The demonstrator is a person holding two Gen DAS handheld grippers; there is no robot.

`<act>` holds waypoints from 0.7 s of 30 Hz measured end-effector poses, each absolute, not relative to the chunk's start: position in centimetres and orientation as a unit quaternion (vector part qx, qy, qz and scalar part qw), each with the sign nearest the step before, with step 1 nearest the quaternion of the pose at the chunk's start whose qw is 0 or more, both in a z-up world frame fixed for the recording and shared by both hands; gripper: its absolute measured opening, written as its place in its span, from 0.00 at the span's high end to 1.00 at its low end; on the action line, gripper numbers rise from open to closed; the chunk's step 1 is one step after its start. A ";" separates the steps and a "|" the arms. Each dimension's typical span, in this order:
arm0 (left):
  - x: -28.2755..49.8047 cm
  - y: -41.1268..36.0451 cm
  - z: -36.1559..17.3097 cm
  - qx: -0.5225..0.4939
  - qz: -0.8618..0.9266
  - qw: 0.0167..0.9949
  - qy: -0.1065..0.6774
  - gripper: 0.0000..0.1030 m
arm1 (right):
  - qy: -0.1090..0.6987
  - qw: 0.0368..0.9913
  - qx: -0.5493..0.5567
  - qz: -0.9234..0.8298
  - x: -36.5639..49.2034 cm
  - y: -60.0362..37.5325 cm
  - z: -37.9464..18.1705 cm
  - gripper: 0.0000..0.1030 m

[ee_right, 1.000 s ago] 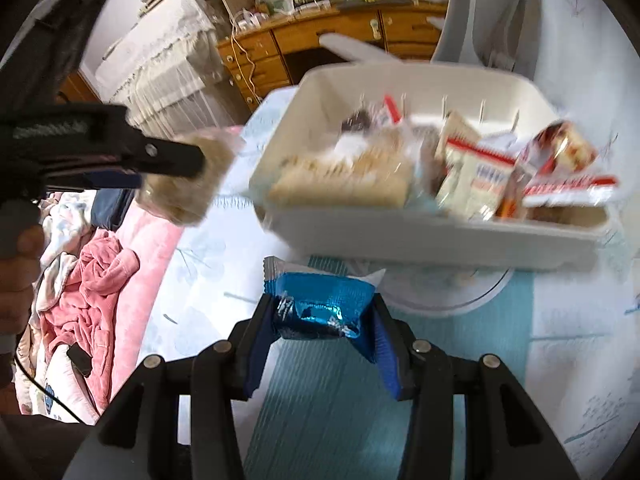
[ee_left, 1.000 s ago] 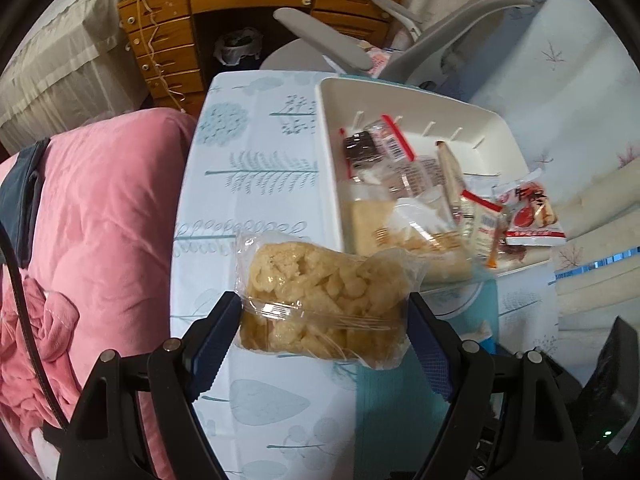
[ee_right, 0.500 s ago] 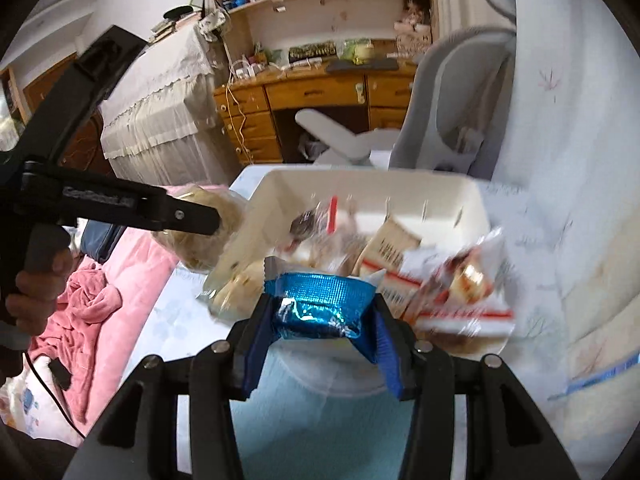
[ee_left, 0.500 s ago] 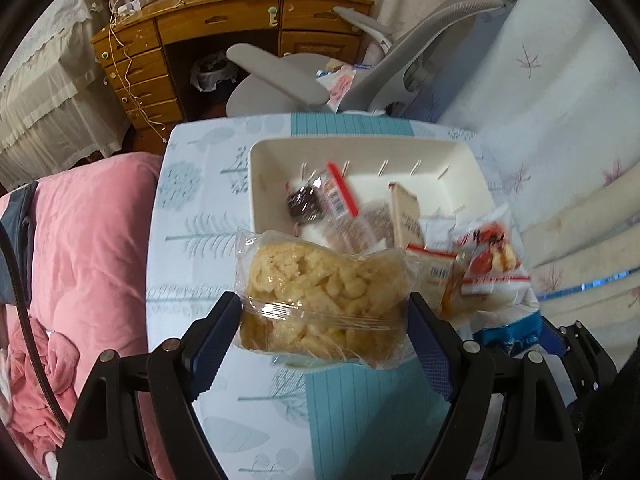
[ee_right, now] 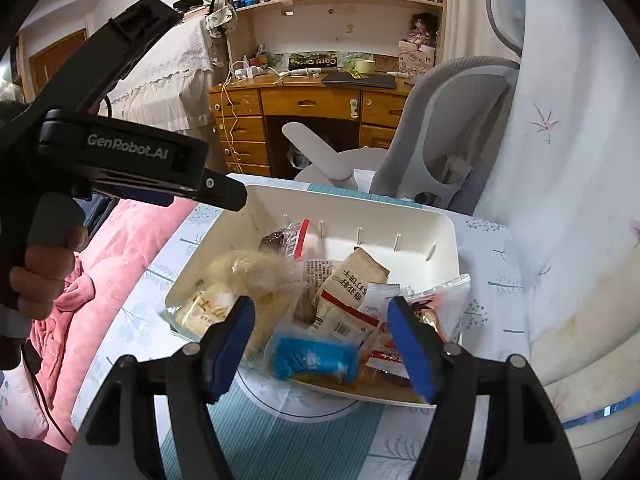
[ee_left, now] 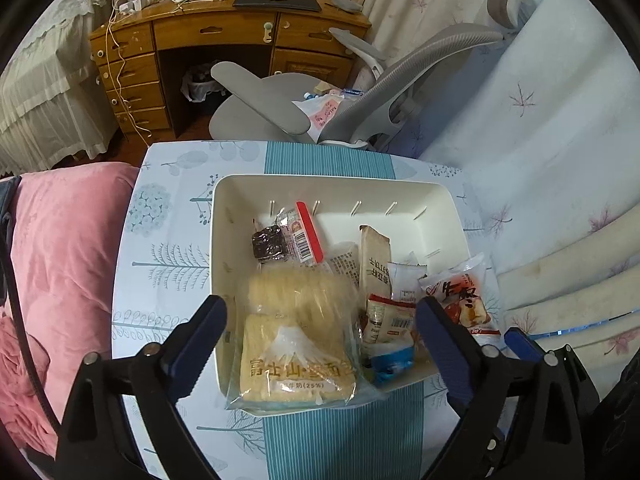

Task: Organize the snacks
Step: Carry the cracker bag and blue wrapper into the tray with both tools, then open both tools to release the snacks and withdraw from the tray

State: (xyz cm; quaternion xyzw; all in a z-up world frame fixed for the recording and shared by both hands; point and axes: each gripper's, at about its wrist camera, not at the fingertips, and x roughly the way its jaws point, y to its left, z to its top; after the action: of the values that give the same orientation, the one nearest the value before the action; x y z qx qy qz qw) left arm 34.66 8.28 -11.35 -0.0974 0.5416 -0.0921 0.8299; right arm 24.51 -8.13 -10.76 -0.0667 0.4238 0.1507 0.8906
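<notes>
Both grippers are now hanging with their jaws wide apart and empty. Half a second ago the left gripper (ee_left: 320, 344) was clamping the clear bag of yellow puffed snack (ee_left: 298, 294); that bag is now lying blurred inside the white plastic bin (ee_left: 336, 188), over the pale noodle packet (ee_left: 296, 372). The right gripper (ee_right: 322, 344) was clamping the shiny blue wrapped snack (ee_right: 314, 360), which is now resting at the bin's near edge. The bin is standing on the patterned desk (ee_left: 160, 240).
</notes>
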 end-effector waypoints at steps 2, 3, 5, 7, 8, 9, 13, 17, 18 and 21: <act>34.2 8.7 -11.3 -0.099 -0.094 0.830 0.541 0.07 | 0.424 0.892 -0.065 0.145 24.3 -8.2 -10.6 0.25; 33.9 8.9 -11.3 -0.099 -0.094 0.830 0.541 0.07 | 0.425 0.892 -0.061 0.144 24.2 -8.2 -10.5 0.25; 33.1 9.4 -11.2 -0.097 -0.094 0.832 0.538 0.07 | 0.426 0.892 -0.055 0.140 23.7 -8.2 -10.4 0.24; 31.8 9.9 -11.2 -0.095 -0.095 0.834 0.535 0.07 | 0.430 0.891 -0.048 0.137 23.1 -8.2 -10.2 0.22; 31.2 10.1 -11.2 -0.097 -0.095 0.835 0.534 0.07 | 0.433 0.890 -0.046 0.135 22.8 -8.3 -10.3 0.18; 30.3 10.4 -11.4 -0.101 -0.098 0.833 0.535 0.07 | 0.436 0.890 -0.045 0.130 22.3 -8.2 -10.3 0.16; 27.3 11.0 -11.9 -0.112 -0.115 0.826 0.541 0.07 | 0.447 0.887 -0.040 0.107 20.2 -7.8 -10.3 0.10; 23.6 11.5 -12.6 -0.121 -0.145 0.820 0.540 0.07 | 0.469 0.879 -0.024 0.083 17.5 -7.3 -11.3 0.07; 22.6 11.6 -12.8 -0.119 -0.146 0.819 0.541 0.07 | 0.477 0.875 -0.021 0.075 16.6 -7.2 -11.6 0.07; 20.0 11.8 -13.4 -0.112 -0.144 0.815 0.550 0.07 | 0.499 0.865 -0.008 0.056 14.0 -7.0 -12.6 0.06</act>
State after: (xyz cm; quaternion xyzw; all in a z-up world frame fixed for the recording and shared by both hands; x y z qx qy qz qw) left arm 19.99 11.78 -13.37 -0.1123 0.5500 -0.1437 0.8150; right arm 13.97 -6.99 -12.64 -0.0079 0.4988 0.0563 0.8649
